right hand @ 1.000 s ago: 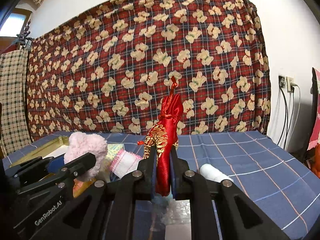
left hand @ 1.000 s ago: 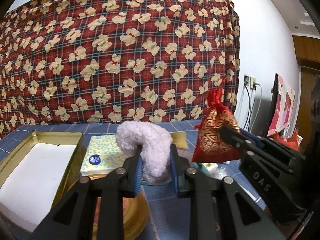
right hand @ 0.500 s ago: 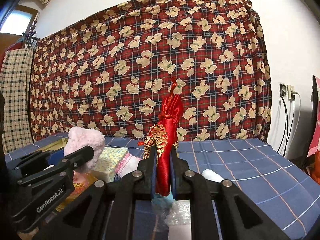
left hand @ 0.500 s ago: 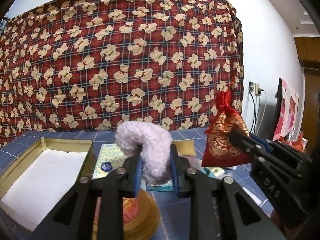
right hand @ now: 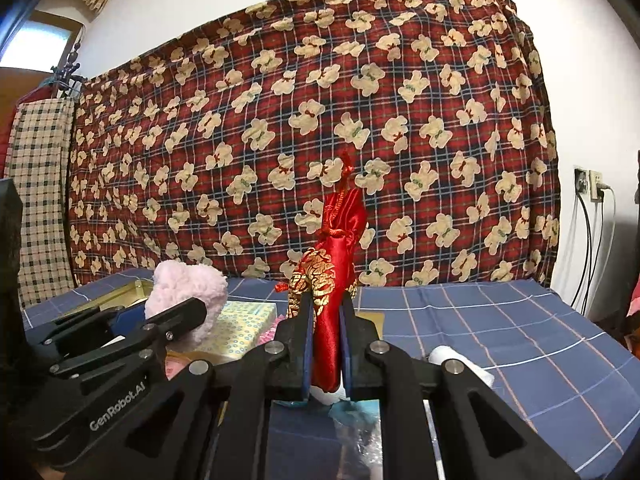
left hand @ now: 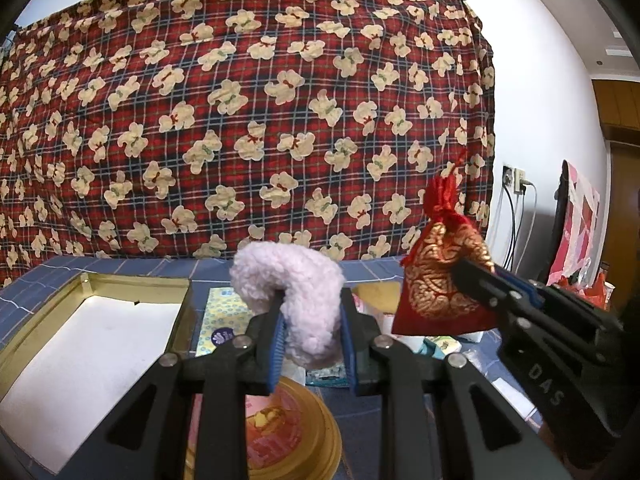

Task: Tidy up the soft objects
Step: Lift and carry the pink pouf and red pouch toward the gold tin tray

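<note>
Left wrist: pink fluffy toy (left hand: 296,304) gripped

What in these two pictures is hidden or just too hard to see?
- Left wrist view: the round gold tin is half covered by the left gripper; its lid picture is unreadable.
- Left wrist view: small items under the red pouch are hidden by it.
- Right wrist view: the gold tray is mostly behind the pink fluffy toy.
</note>
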Action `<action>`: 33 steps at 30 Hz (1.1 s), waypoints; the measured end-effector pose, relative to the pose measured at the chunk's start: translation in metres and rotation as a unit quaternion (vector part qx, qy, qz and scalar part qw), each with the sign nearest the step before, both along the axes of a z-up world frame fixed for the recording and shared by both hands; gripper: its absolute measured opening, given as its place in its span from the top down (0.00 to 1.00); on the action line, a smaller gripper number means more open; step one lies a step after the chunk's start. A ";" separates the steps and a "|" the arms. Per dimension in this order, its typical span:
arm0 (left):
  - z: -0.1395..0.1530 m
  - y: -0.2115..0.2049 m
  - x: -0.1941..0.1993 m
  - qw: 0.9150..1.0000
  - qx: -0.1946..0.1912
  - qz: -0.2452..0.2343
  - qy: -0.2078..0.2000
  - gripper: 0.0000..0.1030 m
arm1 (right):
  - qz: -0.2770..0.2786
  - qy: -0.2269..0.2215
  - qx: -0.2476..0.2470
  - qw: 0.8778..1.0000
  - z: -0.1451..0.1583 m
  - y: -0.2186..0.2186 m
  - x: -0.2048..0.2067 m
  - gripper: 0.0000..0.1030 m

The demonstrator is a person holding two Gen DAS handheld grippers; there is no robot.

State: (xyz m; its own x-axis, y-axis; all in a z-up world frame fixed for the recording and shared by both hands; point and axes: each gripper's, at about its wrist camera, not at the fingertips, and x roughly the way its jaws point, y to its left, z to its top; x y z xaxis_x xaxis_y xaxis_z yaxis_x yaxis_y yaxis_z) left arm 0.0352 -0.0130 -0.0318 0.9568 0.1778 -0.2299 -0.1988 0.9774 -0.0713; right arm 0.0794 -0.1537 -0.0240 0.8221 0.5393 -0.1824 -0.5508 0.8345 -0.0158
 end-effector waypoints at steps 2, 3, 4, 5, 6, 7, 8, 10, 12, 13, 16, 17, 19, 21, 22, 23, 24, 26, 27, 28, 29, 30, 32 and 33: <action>-0.001 0.001 0.001 1.000 -0.003 -0.002 0.003 0.78 | 0.002 0.004 -0.001 1.000 -0.001 0.004 0.003 0.88; -0.001 0.002 0.002 1.000 -0.004 -0.003 0.005 0.78 | 0.002 0.006 -0.001 1.000 -0.001 0.005 0.004 0.88; -0.001 0.002 0.003 1.000 -0.004 -0.005 0.008 0.78 | 0.004 0.009 -0.003 1.000 -0.001 0.008 0.005 0.88; -0.001 0.003 0.003 1.000 -0.005 -0.007 0.010 0.78 | 0.005 0.011 -0.004 1.000 -0.001 0.009 0.006 0.88; 0.000 0.004 0.003 1.000 -0.007 -0.009 0.012 0.78 | 0.007 0.013 -0.006 1.000 0.000 0.012 0.008 0.88; 0.001 0.007 0.003 1.000 -0.012 -0.012 0.015 0.78 | 0.010 0.015 -0.006 1.000 0.002 0.014 0.008 0.88; 0.003 0.009 0.003 1.000 -0.014 -0.012 0.017 0.78 | 0.015 0.017 -0.005 1.000 0.005 0.016 0.009 0.88; 0.007 0.015 0.002 1.000 -0.019 -0.013 0.021 0.78 | 0.025 0.022 -0.001 0.999 0.013 0.021 0.010 0.88; 0.012 0.022 0.000 0.999 -0.022 -0.013 0.023 0.78 | 0.039 0.025 -0.003 0.999 0.021 0.030 0.012 0.88; 0.014 0.025 -0.001 0.999 -0.024 -0.013 0.025 0.78 | 0.046 0.025 -0.003 0.999 0.025 0.034 0.012 0.88; 0.021 0.038 -0.002 0.999 -0.027 -0.010 0.036 0.78 | 0.073 0.030 -0.003 0.997 0.037 0.052 0.014 0.88; 0.023 0.043 -0.002 0.999 -0.026 -0.006 0.040 0.78 | 0.079 0.033 -0.005 0.996 0.039 0.058 0.014 0.88; 0.026 0.053 -0.003 0.999 -0.027 0.001 0.046 0.78 | 0.096 0.042 -0.006 0.994 0.043 0.072 0.016 0.88; 0.030 0.067 -0.003 0.998 -0.035 0.006 0.058 0.78 | 0.111 0.048 -0.013 0.993 0.046 0.088 0.018 0.88; 0.031 0.073 -0.002 0.997 -0.036 0.009 0.062 0.78 | 0.116 0.049 -0.016 0.992 0.046 0.095 0.018 0.88; 0.033 0.080 -0.002 0.997 -0.036 0.014 0.066 0.78 | 0.123 0.053 -0.019 0.991 0.047 0.103 0.019 0.88; 0.034 0.086 -0.003 0.997 -0.037 0.018 0.069 0.78 | 0.129 0.057 -0.020 0.990 0.046 0.109 0.019 0.88; 0.037 0.103 -0.005 0.996 -0.047 0.022 0.077 0.78 | 0.142 0.069 -0.022 0.987 0.045 0.123 0.020 0.88; 0.037 0.112 -0.006 0.995 -0.054 0.026 0.081 0.78 | 0.147 0.074 -0.023 0.986 0.044 0.130 0.020 0.88; 0.037 0.118 -0.007 0.994 -0.057 0.029 0.085 0.78 | 0.153 0.079 -0.025 0.985 0.044 0.138 0.020 0.88; 0.037 0.126 -0.008 0.994 -0.061 0.033 0.088 0.78 | 0.160 0.086 -0.026 0.983 0.042 0.147 0.020 0.88; 0.037 0.133 -0.010 0.993 -0.066 0.036 0.092 0.78 | 0.166 0.092 -0.028 0.981 0.041 0.153 0.019 0.88; 0.036 0.149 -0.011 0.991 -0.079 0.043 0.101 0.78 | 0.178 0.101 -0.034 0.978 0.039 0.168 0.018 0.88; 0.035 0.157 -0.012 0.989 -0.083 0.049 0.108 0.78 | 0.184 0.105 -0.040 0.977 0.038 0.177 0.018 0.88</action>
